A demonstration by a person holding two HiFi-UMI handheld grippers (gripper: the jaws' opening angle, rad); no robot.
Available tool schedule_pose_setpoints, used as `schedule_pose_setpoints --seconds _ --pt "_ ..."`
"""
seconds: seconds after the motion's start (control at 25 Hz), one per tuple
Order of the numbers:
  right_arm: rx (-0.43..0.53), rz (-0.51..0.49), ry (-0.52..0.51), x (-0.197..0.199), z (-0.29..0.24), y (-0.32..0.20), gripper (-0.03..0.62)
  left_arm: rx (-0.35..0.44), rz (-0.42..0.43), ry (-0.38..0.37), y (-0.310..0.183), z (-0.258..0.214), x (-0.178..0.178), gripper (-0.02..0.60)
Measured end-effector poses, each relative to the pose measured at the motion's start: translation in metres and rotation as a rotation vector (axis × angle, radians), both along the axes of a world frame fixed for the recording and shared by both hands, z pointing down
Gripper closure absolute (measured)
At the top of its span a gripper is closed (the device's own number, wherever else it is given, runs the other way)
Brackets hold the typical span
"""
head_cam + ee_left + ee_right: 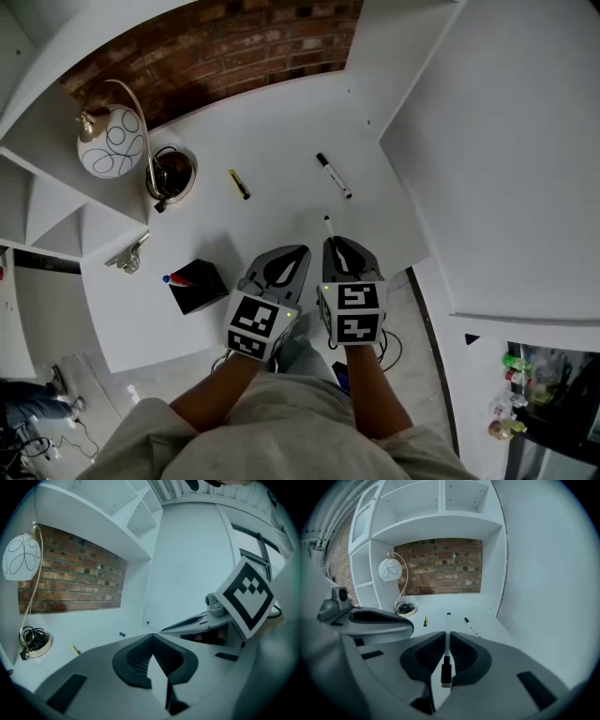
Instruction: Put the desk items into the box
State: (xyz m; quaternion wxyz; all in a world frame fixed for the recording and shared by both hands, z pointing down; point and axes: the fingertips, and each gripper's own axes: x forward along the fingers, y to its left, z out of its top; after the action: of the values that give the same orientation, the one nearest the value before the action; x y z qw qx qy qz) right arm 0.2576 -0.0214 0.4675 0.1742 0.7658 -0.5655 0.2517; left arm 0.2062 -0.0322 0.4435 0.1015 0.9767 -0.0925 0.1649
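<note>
My right gripper (330, 242) is shut on a white marker with a black cap (447, 644); the marker's tip (327, 223) pokes out ahead of the jaws, above the white desk (281, 141). Beside it my left gripper (301, 251) has its jaws closed tip to tip (152, 635) with nothing between them. A black box (199, 287) stands near the desk's front left edge, with red and blue pen ends showing at its rim. A yellow highlighter (239, 184) and a second black-and-white marker (334, 175) lie farther back on the desk.
A round white lamp (111, 141) and a dish with coiled cable (173, 173) stand at the back left before a brick wall. A metal clip (128, 256) lies at the desk's left edge. White shelves rise on the left, a white wall panel on the right.
</note>
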Motion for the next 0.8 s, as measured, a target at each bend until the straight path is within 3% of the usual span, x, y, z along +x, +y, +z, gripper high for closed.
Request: schedule_pose_setpoints --seconds 0.8 --pt "0.235 0.038 0.132 -0.018 -0.093 0.013 0.546 0.07 -0.044 0.116 0.004 -0.078 -0.029 0.574"
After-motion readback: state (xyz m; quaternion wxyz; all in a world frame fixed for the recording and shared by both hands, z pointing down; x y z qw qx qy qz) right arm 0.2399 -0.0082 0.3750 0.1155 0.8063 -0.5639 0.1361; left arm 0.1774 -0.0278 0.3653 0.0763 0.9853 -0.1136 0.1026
